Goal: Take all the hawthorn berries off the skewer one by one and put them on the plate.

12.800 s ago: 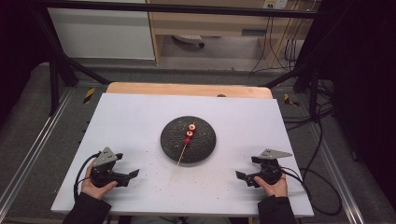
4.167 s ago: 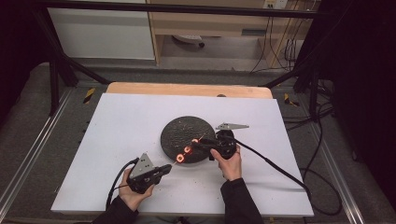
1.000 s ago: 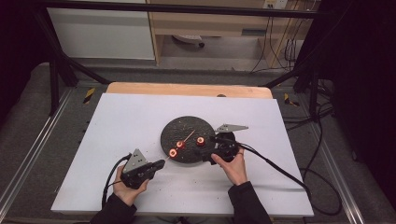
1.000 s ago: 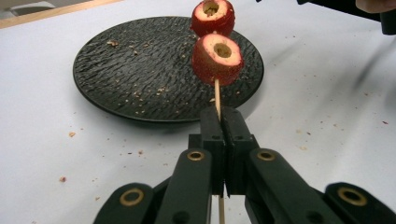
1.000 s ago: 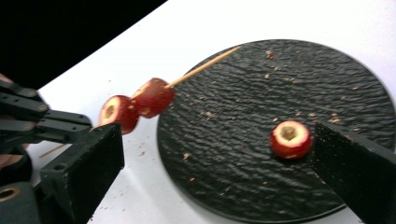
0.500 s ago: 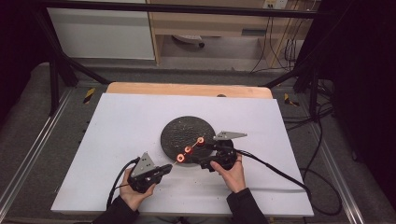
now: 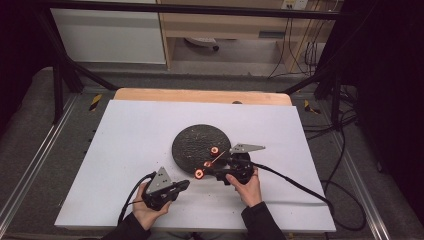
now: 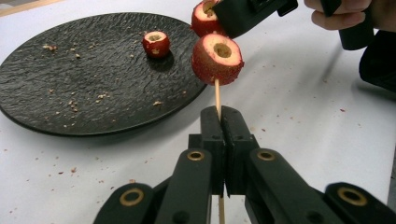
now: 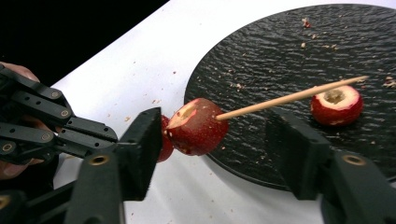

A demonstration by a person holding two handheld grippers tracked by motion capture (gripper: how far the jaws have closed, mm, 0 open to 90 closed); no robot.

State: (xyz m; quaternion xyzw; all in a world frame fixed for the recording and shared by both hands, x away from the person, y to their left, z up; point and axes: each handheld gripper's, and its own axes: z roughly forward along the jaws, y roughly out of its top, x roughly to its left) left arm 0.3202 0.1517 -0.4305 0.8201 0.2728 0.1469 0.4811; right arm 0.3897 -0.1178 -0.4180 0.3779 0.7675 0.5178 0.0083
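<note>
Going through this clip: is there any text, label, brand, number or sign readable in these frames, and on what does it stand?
None can be read.
Yellow-and-black striped markers on the floor rail: stripes, no words.
Plate, skewer, fruit pieces, left claw and right claw: no lettering visible.
Wall outlet at the top edge: too small to tell.

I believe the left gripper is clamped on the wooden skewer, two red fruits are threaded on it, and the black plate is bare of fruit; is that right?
Not quite: the black plate is not bare. One red fruit lies on it, as the left gripper view shows. The rest holds: the left gripper is clamped on the wooden skewer, and two red fruits are threaded on it.
</note>
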